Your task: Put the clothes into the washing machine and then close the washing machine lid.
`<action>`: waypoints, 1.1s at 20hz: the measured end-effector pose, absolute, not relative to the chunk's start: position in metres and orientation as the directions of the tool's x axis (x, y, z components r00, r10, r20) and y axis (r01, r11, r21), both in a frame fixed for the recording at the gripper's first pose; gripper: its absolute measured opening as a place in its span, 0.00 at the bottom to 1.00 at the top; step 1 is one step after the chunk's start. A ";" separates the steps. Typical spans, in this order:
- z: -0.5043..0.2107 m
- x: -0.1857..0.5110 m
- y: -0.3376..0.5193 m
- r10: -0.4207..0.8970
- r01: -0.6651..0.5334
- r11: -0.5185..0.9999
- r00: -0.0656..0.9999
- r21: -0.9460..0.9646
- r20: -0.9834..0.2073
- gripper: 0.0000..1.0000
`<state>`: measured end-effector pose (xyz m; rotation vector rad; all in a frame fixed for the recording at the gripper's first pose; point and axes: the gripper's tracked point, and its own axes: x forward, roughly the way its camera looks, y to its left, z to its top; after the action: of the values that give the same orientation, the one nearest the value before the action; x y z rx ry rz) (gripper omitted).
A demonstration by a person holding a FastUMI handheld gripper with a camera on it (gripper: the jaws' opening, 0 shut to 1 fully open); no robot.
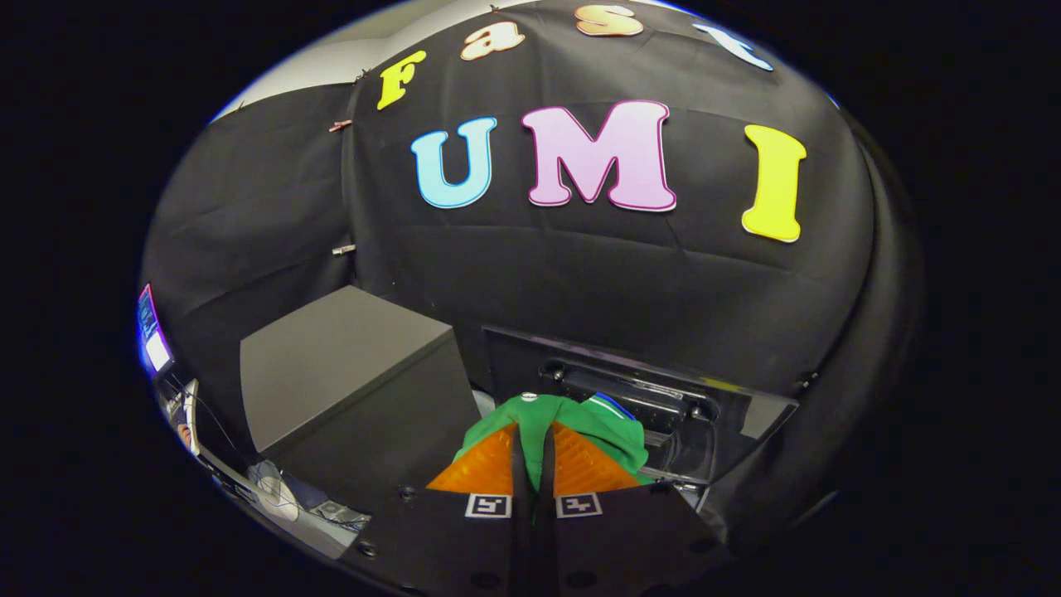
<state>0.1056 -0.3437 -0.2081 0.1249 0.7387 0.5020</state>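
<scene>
Gripper view is taken up mostly by the black cloth wall (pixel 580 282) of the booth, which is seen hanging in creased panels behind everything and curving round on both sides. A strip of pale ceiling (pixel 331 62) is visible above the cloth. Below the wall, a dark grey box (pixel 348 373) with a flat top is set to one side of the fingers and a little beyond them. Beside it, just ahead of the fingers, the washing machine (pixel 704 414) is seen from above, with its glossy black lid (pixel 630 365) raised and leaning back toward the cloth; the hinge parts are shown along the lid's lower edge. A counter cannot be made out under these things. Some cables and small clutter (pixel 282 497) are glimpsed low down beside the grey box, too small to be named.

A green garment (pixel 609 427) is bunched directly between and just beyond the fingertips, in front of the open lid. The jaws of the gripper (pixel 533 435) are drawn almost together, and the green cloth is pinched between both fingers.
</scene>
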 end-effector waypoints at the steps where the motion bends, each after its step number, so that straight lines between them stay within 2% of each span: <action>1: -0.215 0.106 -0.344 0.476 -0.387 0.877 0.623 0.284 -0.620 0.05; 8: -0.274 0.095 -0.358 0.416 -0.328 0.906 0.574 0.267 -0.705 0.05; 14: -0.329 0.073 -0.365 0.352 -0.208 0.936 0.484 0.285 -0.801 0.05; 22: -0.393 0.041 -0.352 0.298 -0.142 0.954 0.349 0.264 -0.889 0.05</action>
<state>0.0409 -0.3525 -0.3925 0.1502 1.1817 0.2865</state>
